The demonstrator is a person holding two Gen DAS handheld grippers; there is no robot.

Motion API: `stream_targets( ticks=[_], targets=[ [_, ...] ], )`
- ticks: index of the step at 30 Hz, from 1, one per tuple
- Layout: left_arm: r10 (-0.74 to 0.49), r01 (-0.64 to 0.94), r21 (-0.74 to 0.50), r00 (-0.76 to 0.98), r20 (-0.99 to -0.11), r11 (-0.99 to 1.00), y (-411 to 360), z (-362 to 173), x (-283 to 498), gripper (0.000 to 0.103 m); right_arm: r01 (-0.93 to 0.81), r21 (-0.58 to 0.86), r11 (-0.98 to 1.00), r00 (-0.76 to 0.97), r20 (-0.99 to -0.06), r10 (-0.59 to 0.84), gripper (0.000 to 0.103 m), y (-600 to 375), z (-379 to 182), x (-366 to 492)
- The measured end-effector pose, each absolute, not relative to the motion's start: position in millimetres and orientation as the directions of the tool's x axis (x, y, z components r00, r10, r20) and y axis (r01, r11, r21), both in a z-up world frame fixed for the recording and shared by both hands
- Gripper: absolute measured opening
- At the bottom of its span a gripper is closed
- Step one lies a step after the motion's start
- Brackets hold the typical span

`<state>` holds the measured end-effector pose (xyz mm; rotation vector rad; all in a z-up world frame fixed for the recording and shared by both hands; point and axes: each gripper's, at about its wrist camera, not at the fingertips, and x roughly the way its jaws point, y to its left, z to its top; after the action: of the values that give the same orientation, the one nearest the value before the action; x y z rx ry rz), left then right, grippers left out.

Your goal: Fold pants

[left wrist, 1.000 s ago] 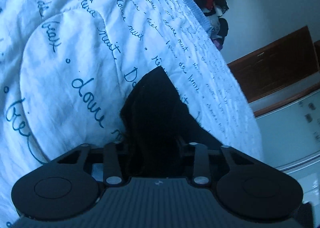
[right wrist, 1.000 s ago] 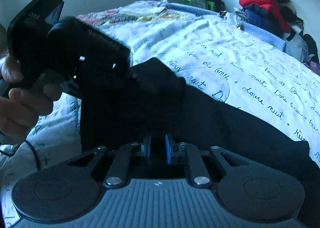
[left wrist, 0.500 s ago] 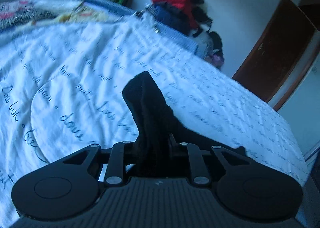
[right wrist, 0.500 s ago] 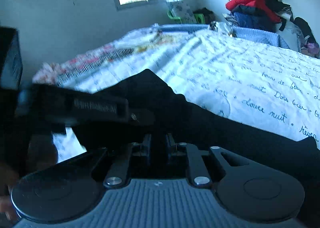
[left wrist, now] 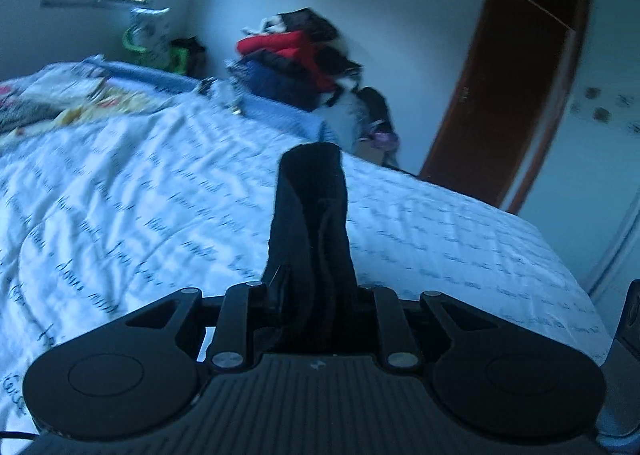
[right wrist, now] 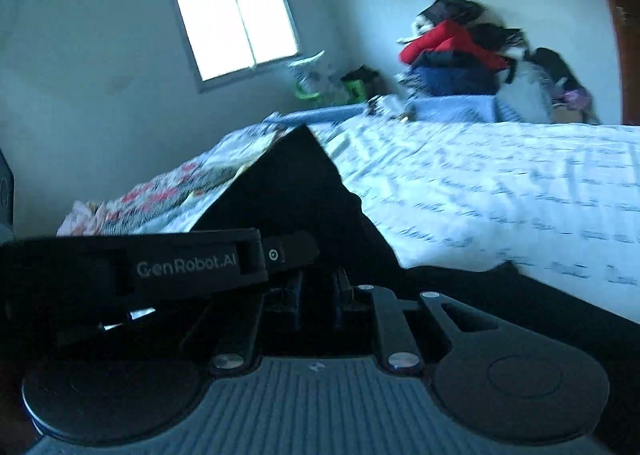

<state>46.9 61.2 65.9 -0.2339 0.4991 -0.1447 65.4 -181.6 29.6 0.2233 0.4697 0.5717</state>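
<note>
The black pants (left wrist: 312,191) stand up as a narrow bunch between the fingers of my left gripper (left wrist: 316,295), which is shut on them above the bed. In the right wrist view the pants (right wrist: 296,183) rise to a pointed fold in front of my right gripper (right wrist: 318,287), shut on the cloth. The rest of the pants trails to the right over the bed. The dark housing of the left gripper (right wrist: 184,265), marked with white lettering, crosses just left of the right fingers. The pads of both grippers are hidden by cloth.
The bed carries a white duvet (left wrist: 120,195) printed with dark script, and floral bedding (right wrist: 160,199) at its far left. A heap of clothes (left wrist: 296,59) is piled against the back wall. A brown door (left wrist: 500,95) stands at the right, a window (right wrist: 236,27) behind.
Both grippers have lifted and rolled level with the pants in them. The left end has gone from a flat corner on the duvet to a raised bunch. The left gripper now sits close beside the right.
</note>
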Motion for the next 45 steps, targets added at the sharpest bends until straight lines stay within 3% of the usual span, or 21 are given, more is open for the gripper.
stream_targets(
  ticks=[22,45],
  targets=[
    [-0.388,0.360,-0.147,0.825,-0.410,0.921,-61,81,29,0.029,-0.254,0.352,0.901,0.897,-0.262,0.355,0.015,-283,42,7],
    [-0.489,0.492,-0.143,0.705,-0.514,0.859,-180,21,43,0.030,-0.023,0.443,0.896,0.919,-0.344,0.194,0.015,-390,-19,-2]
  ],
)
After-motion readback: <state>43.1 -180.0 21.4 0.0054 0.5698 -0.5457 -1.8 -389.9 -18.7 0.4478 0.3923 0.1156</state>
